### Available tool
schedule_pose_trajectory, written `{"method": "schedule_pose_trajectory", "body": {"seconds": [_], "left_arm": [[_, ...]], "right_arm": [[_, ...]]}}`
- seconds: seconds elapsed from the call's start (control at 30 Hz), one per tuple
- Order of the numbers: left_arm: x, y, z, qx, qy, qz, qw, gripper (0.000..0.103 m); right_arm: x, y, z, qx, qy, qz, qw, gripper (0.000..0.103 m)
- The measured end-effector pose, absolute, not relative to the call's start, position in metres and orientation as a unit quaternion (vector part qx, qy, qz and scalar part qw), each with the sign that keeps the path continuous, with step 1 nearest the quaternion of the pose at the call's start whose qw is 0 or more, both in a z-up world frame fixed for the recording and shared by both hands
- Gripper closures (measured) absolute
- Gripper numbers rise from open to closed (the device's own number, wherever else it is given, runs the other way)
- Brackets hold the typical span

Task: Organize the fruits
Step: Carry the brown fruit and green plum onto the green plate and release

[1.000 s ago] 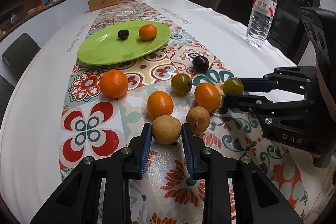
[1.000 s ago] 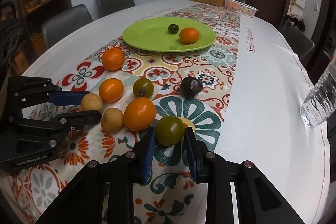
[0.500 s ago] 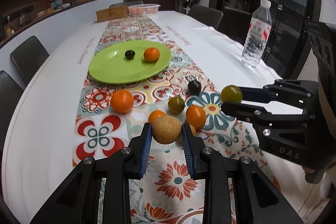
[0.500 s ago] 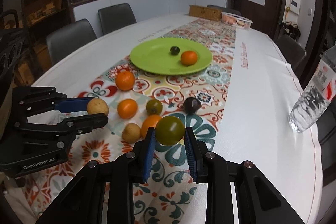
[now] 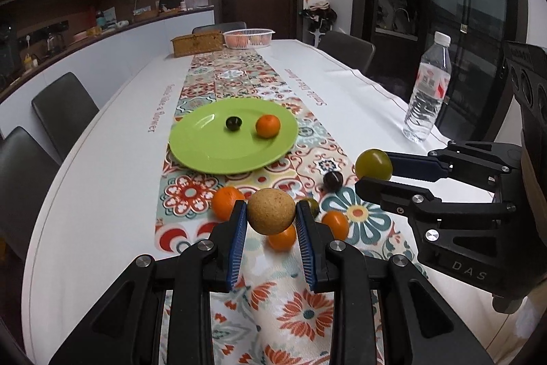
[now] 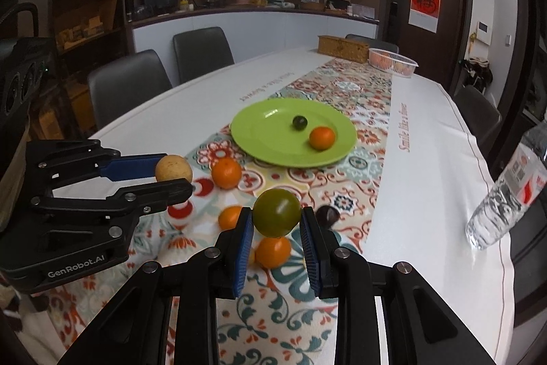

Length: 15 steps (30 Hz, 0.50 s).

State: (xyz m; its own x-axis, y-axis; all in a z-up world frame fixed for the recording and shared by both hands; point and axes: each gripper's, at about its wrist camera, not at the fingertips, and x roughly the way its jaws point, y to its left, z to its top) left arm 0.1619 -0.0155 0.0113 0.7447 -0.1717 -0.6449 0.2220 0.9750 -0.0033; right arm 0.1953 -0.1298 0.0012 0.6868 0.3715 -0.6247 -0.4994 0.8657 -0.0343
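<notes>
My left gripper (image 5: 271, 217) is shut on a round tan fruit (image 5: 271, 211), held in the air above the table runner. My right gripper (image 6: 276, 222) is shut on a green tomato (image 6: 277, 216), also lifted clear of the table. Each gripper shows in the other's view: the right gripper (image 5: 371, 167) with the green tomato (image 5: 373, 164), the left gripper (image 6: 174, 175) with the tan fruit (image 6: 173, 168). The green plate (image 5: 205, 149) holds a small dark fruit (image 5: 234, 123) and an orange (image 5: 268, 126). Several oranges (image 5: 227, 201) and a dark plum (image 5: 333, 180) lie on the runner below.
A water bottle (image 5: 427, 88) stands at the right of the table. A wicker box (image 5: 197, 43) and a white basket (image 5: 248, 38) sit at the far end. Grey chairs (image 5: 63, 108) line the table's left side.
Both grippers have risen off the table, carrying the tan fruit and the green tomato up with them. The fruits left on the runner now lie farther below.
</notes>
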Motion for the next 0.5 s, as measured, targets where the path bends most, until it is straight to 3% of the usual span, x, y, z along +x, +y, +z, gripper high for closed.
{"method": "schedule_pose_trajectory", "body": {"seconds": [0.5], "left_arm": [[0.217,0.006,0.038,0.042,0.324,-0.108,0.939,0.074]], "right_arm": [[0.263,-0.107,0.021,-0.089,0.326,0.249,0.908,0.074]]}}
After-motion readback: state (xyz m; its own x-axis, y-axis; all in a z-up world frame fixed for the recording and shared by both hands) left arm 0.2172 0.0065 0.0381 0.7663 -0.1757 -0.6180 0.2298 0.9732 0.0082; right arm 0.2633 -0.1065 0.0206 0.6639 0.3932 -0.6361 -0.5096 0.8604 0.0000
